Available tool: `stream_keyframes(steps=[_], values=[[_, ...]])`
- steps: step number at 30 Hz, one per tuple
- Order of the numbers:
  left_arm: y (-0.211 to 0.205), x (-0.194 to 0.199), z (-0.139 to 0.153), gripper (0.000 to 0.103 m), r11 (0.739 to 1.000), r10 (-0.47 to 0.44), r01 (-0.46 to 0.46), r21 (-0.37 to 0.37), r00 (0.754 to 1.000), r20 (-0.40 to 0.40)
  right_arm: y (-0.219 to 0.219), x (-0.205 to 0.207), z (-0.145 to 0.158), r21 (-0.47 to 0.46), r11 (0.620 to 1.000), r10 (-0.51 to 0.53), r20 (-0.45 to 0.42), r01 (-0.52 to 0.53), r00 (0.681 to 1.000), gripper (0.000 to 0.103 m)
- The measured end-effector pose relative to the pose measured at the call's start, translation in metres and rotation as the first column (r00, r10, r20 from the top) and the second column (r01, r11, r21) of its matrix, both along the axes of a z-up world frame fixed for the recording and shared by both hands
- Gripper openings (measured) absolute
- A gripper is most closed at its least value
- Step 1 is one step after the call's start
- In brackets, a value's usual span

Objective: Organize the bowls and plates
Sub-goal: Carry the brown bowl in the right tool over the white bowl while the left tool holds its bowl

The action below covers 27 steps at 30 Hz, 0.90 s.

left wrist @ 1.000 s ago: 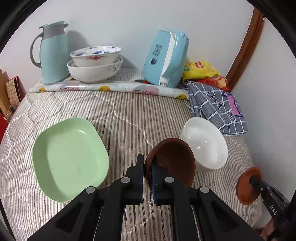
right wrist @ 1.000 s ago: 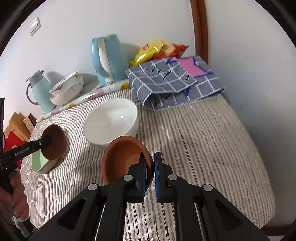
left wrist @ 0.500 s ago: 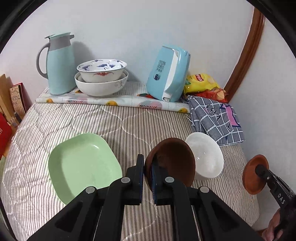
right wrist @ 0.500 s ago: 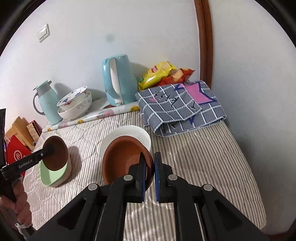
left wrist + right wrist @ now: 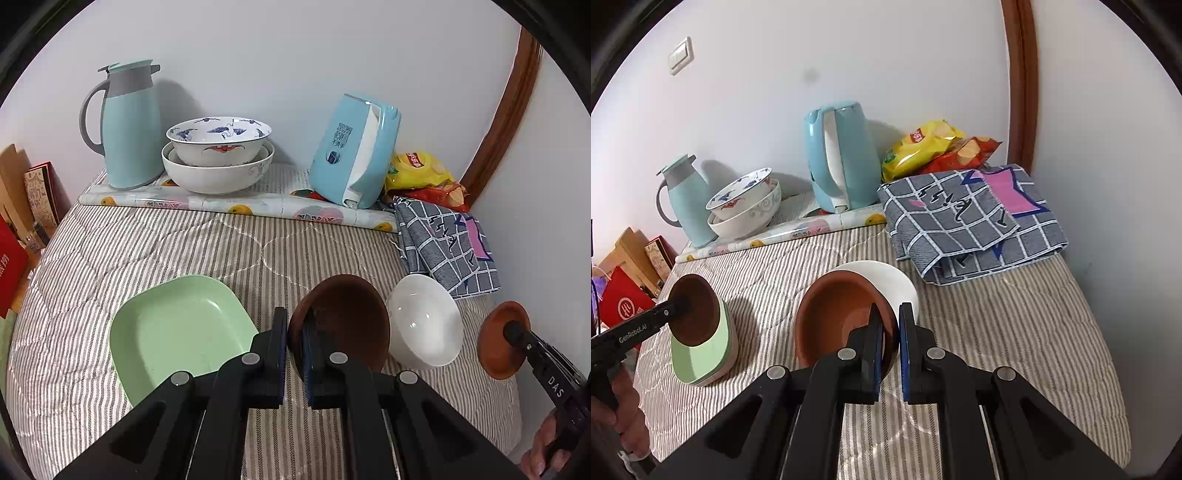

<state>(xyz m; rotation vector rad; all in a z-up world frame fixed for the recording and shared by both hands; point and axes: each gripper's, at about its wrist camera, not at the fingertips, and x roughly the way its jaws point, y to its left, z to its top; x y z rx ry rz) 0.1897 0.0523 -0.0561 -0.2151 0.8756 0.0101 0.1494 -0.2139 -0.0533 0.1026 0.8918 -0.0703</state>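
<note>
A: What are we holding right now?

B: A bowl in each tool. Our left gripper [image 5: 293,334] has its jaws pinched on the rim of a dark brown bowl [image 5: 343,317], held above the striped bed cover [image 5: 177,243] beside a pale green plate [image 5: 177,332]. Our right gripper [image 5: 891,339] has its jaws clamped on the rim of a terracotta bowl [image 5: 838,314], which hangs in front of a white bowl [image 5: 897,284] resting on the cover.

A: How will these bowls handle?

B: We judge them stiff and fairly light, but breakable – they look like glazed ceramic or clay, so probably slick under the pads. A rim pinch lets a bowl swing, so we'd keep the grip firm and the motion slow.

A: Where is the best hold?

B: On the rim wall, one jaw inside and one outside, as we have it now. The white bowl looks thicker and heavier, and we'd take it the same way.

A: Anything else nearby?

B: Two patterned bowls [image 5: 218,158] nested by a blue jug [image 5: 125,125] at the back wall – a likely stacking spot.
</note>
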Motion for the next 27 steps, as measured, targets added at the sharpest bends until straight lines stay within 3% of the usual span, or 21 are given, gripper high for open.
stream_keyframes(steps=[27], values=[[-0.008, 0.030, -0.023, 0.008, 1.000, -0.009, 0.010, 0.012, 0.999, -0.045, 0.005, 0.047, -0.044, 0.000, 1.000, 0.019, -0.076, -0.019, 0.997, 0.008]])
